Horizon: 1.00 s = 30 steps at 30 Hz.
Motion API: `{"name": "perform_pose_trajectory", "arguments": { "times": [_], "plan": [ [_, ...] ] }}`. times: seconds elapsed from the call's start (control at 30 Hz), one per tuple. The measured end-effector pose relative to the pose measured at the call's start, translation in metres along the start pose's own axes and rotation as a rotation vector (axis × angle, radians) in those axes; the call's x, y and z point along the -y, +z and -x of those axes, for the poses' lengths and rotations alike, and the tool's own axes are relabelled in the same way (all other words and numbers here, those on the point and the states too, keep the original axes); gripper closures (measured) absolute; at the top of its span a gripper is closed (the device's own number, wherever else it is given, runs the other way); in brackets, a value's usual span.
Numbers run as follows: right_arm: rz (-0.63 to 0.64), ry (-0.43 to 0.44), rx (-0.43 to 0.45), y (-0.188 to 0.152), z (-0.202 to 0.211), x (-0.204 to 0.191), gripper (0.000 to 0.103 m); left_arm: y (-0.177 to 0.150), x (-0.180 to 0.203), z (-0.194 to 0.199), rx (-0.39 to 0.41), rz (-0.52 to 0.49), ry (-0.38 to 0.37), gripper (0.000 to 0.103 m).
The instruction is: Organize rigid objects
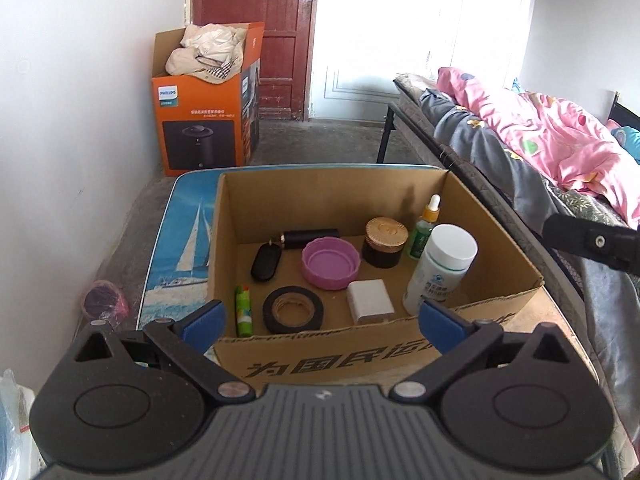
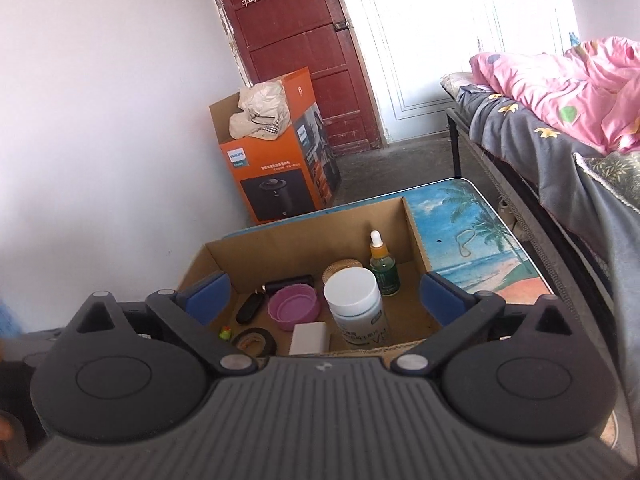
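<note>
An open cardboard box (image 1: 496,224) (image 2: 416,224) on a small table holds several items: a white bottle (image 1: 440,268) (image 2: 356,304), a green dropper bottle (image 1: 424,228) (image 2: 383,268), a dark jar with a gold lid (image 1: 385,242), a pink lid (image 1: 331,263) (image 2: 294,306), a white block (image 1: 370,300) (image 2: 310,338), a black tape roll (image 1: 293,310) (image 2: 256,342), a black fob (image 1: 266,260), a black cylinder (image 1: 310,238) and a green tube (image 1: 244,310). My left gripper (image 1: 320,322) stands open at the box's near wall, nothing between its fingers. My right gripper (image 2: 324,300) is open too, above the near side.
The table top (image 2: 472,232) (image 1: 184,248) bears a beach and sailboat picture; a rubber band (image 2: 464,242) lies on it right of the box. An orange appliance carton (image 1: 208,116) stands by the red door (image 1: 260,20). A bed with a pink quilt (image 1: 540,132) runs along the right.
</note>
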State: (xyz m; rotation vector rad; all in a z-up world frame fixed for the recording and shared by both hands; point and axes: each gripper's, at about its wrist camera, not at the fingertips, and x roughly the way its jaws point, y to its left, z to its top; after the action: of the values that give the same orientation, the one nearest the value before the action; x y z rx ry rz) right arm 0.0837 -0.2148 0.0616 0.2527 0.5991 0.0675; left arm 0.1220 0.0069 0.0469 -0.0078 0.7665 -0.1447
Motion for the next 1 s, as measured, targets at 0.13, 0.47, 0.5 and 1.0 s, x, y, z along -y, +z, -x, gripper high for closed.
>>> {"name": "perform_pose_trajectory", "arguments": {
  "times": [0.13,0.47,0.5,1.0],
  "plan": [
    [0.040,-0.091,-0.038,-0.020,-0.004,-0.011,0.001,-0.011,-0.013,0.000,-0.021,0.050,0.034,0.000],
    [0.086,-0.192,-0.096,-0.040,-0.020,-0.028,0.001,-0.021,-0.011,0.004,0.002,0.056,0.113,0.001],
    [0.092,-0.179,-0.098,-0.039,-0.021,-0.029,0.001,-0.021,-0.009,0.004,0.003,0.057,0.117,0.001],
    [0.199,-0.183,-0.110,-0.040,-0.034,-0.043,0.001,-0.019,0.000,-0.002,-0.026,0.053,0.172,0.001]
  ]
}}
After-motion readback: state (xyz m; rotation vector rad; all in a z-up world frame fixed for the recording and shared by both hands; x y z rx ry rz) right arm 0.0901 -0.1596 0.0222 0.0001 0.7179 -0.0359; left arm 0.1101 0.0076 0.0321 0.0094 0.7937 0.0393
